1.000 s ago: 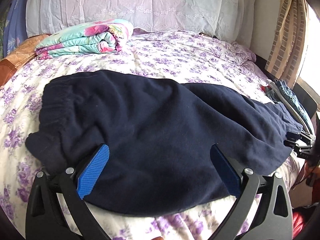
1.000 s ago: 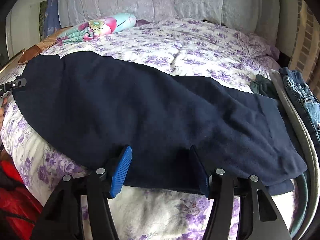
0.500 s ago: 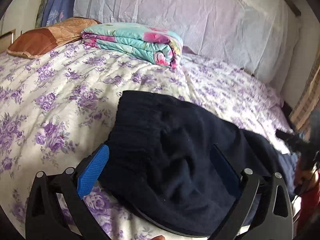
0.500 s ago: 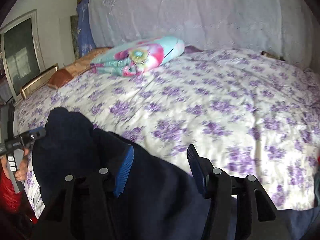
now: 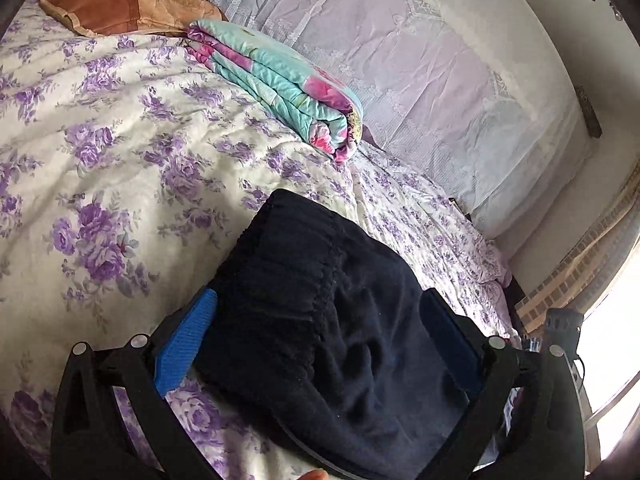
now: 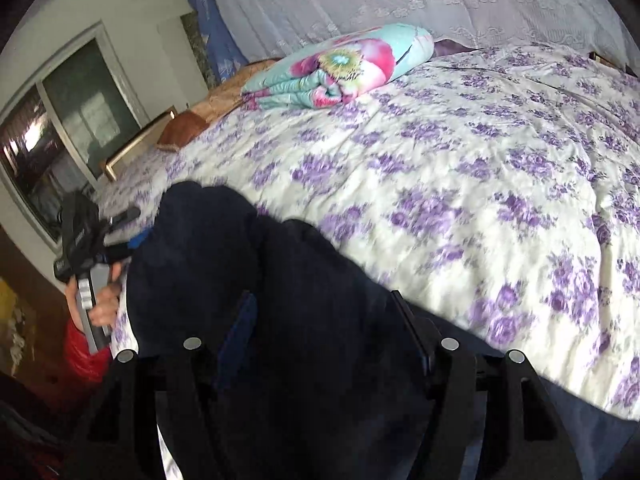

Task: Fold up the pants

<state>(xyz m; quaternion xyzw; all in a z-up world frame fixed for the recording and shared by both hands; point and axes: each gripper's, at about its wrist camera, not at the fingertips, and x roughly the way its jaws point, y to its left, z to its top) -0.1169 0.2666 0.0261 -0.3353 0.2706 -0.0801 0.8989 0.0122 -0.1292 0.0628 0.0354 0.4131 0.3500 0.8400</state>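
Observation:
Dark navy pants (image 5: 320, 320) lie on the floral bedspread (image 5: 100, 168), waistband end toward the bed's middle. My left gripper (image 5: 320, 340) is open; its blue pads (image 5: 188, 340) stand wide apart over the waistband part, the cloth lying between them. In the right wrist view the pants (image 6: 300, 320) are bunched up close to the camera. My right gripper (image 6: 324, 332) stands open around the cloth, its pads partly hidden by it. The left gripper (image 6: 104, 240) shows at the left, held by a hand at the pants' edge.
A folded turquoise and pink quilt (image 5: 280, 80) lies at the back of the bed, with a brown pillow (image 5: 120, 4) beside it. A pale lace cover (image 5: 440, 80) stands behind. A window (image 6: 52, 148) is at the left, and a red object (image 6: 84, 352) lies below the bed edge.
Both grippers swung left and tilted up along the pants. The pants, spread flat a second ago, are now bunched close to the right gripper. Both grippers stay open.

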